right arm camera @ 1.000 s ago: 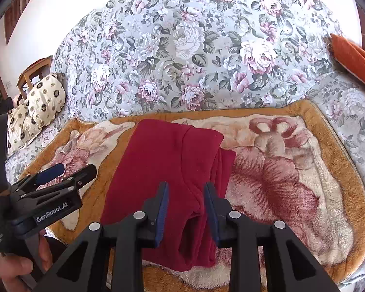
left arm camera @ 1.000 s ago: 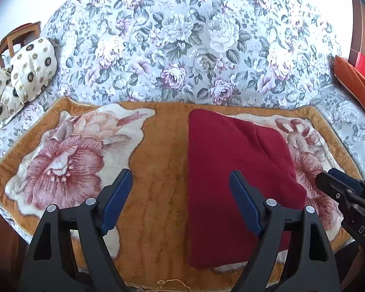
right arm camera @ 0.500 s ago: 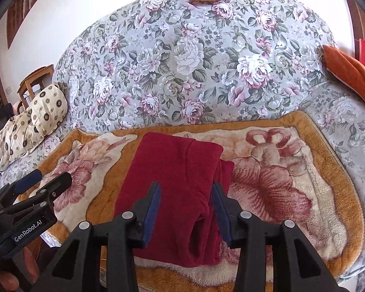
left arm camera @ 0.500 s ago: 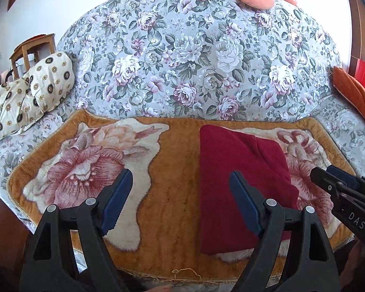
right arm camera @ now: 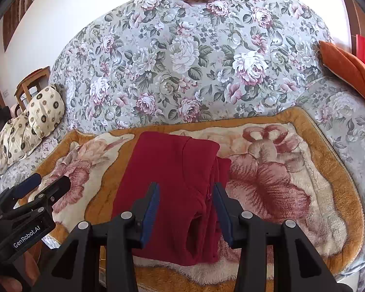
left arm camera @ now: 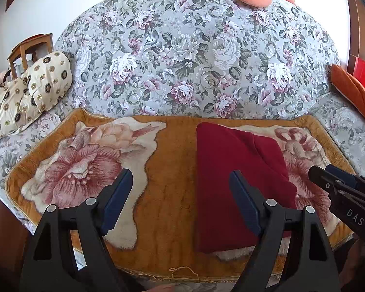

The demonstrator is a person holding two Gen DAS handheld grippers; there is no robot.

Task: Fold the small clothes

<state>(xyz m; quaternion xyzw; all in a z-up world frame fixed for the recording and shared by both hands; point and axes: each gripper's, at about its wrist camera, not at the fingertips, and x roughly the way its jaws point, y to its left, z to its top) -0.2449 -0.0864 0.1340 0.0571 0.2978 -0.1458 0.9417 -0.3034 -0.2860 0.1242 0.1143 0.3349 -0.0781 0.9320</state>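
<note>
On plush floral blanket (left arm camera: 168,194) | folded red fleece garment (left arm camera: 231,177), rectangular | left tongs (left arm camera: 180,197) released | right tongs (right arm camera: 186,209) released

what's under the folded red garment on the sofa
The red garment lies on the orange floral blanket, which covers the sofa seat. Blanket shows all around it; whatever sits directly beneath the cloth is hidden.

Both wrist views look forward and slightly down over a floral sofa (left arm camera: 182,48) from its front edge. Left view sits further left. Each shows the other gripper; both share the blanket (right arm camera: 292,165) and red garment (left arm camera: 226,170)
</note>
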